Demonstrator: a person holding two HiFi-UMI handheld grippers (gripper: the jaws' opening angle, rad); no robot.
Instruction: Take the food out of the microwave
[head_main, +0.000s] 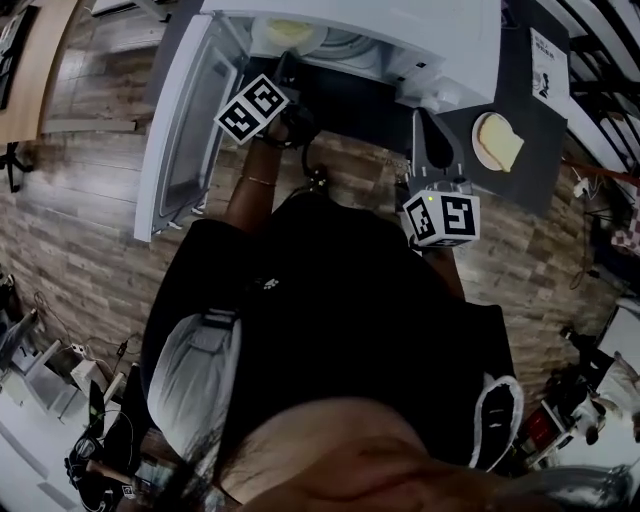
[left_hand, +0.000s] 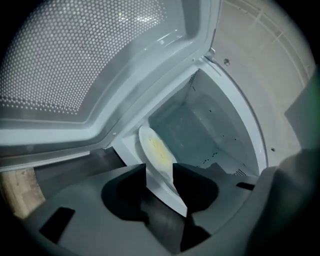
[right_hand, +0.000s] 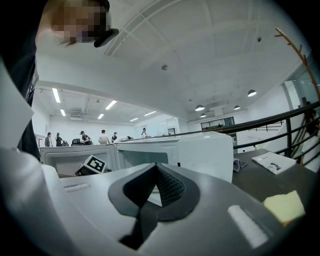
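Note:
A white microwave (head_main: 450, 40) stands on a dark table with its door (head_main: 185, 130) swung open to the left. Inside it sits a white plate (head_main: 290, 35) of yellow food. My left gripper (head_main: 288, 68) reaches into the cavity. In the left gripper view the plate (left_hand: 165, 192) stands on edge in the frame, with the yellow food (left_hand: 157, 150) on it. Its near rim lies between the open jaws of the left gripper (left_hand: 160, 170), and I see no pad pressing on it. My right gripper (head_main: 425, 125) hovers outside by the microwave's right front. Its jaws (right_hand: 156, 167) are shut with nothing in them.
A second plate with a slice of bread (head_main: 497, 140) rests on the dark table (head_main: 530, 170) right of the microwave; the bread (right_hand: 284, 206) also shows in the right gripper view. A paper sheet (right_hand: 272, 161) lies further back. Wooden floor lies below. Several people stand far off.

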